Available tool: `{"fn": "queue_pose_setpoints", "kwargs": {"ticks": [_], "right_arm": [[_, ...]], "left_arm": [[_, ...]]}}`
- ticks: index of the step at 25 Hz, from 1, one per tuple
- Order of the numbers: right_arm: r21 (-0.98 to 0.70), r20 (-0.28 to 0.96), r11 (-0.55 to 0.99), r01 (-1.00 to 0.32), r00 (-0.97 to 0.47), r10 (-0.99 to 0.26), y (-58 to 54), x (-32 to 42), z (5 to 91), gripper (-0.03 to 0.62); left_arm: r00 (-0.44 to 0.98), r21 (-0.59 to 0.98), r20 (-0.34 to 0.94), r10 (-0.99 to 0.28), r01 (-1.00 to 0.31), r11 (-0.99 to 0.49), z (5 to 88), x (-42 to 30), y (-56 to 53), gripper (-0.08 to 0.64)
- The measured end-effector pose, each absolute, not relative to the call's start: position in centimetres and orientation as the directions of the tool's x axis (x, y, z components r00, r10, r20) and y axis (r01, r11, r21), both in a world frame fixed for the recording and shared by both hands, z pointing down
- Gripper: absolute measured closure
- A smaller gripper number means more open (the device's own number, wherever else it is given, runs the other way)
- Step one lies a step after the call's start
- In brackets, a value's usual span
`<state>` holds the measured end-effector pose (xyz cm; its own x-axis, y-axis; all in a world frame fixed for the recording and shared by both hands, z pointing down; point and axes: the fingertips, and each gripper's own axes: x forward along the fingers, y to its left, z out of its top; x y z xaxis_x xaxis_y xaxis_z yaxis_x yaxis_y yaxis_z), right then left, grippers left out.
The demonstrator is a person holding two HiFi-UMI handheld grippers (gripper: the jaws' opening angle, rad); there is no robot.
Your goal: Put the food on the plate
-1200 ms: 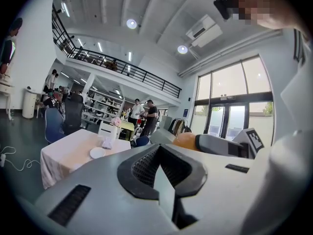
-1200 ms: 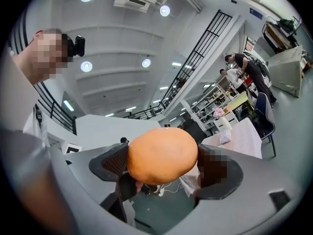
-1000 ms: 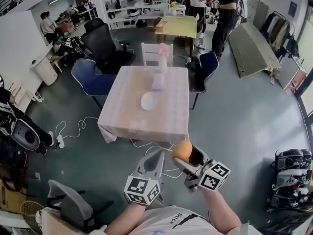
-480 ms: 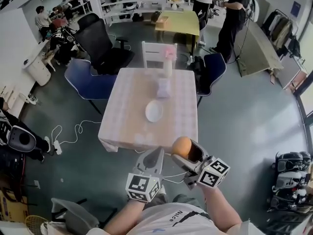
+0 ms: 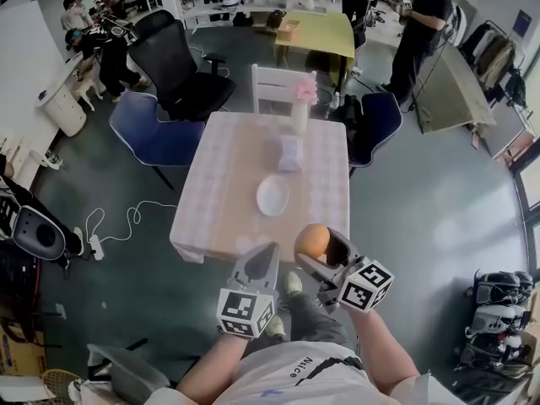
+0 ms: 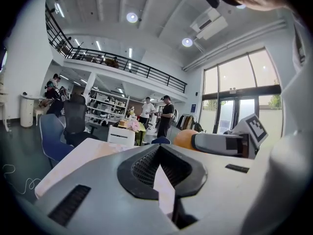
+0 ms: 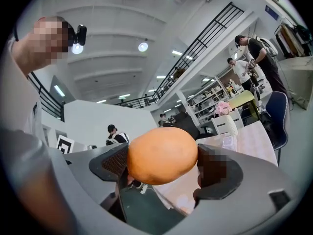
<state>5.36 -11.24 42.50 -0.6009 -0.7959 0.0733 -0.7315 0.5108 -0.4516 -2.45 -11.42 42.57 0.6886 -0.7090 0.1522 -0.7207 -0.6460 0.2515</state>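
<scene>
A round orange food item is clamped between the jaws of my right gripper, held in the air just off the near edge of the table. From the right gripper view the food fills the gap between both pads. A white plate lies on the checked cloth, past the grippers, with nothing on it. My left gripper hovers beside the right one, jaws together and holding nothing; its tips meet in the left gripper view, where the orange food also shows.
Behind the plate lie a clear packet and a vase with pink flowers. A white chair and blue chairs ring the table. Cables trail on the floor at left. People stand at the back.
The table and plate have come closer to both grippers over the last second. The right gripper keeps its hold on the orange food; the left stays shut beside it.
</scene>
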Motion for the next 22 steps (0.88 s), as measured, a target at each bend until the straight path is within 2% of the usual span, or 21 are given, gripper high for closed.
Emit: {"fn": "queue_pose_setpoints", "kwargs": {"ticks": [22], "right_arm": [[-0.389,0.375,0.601,-0.698,-0.716,-0.589,-27.9,4.2,59.0,0.189]], "left_arm": [[0.566,0.279,0.312,-0.763,-0.822,-0.496,52.5,-1.2,-26.2,0.554]]}}
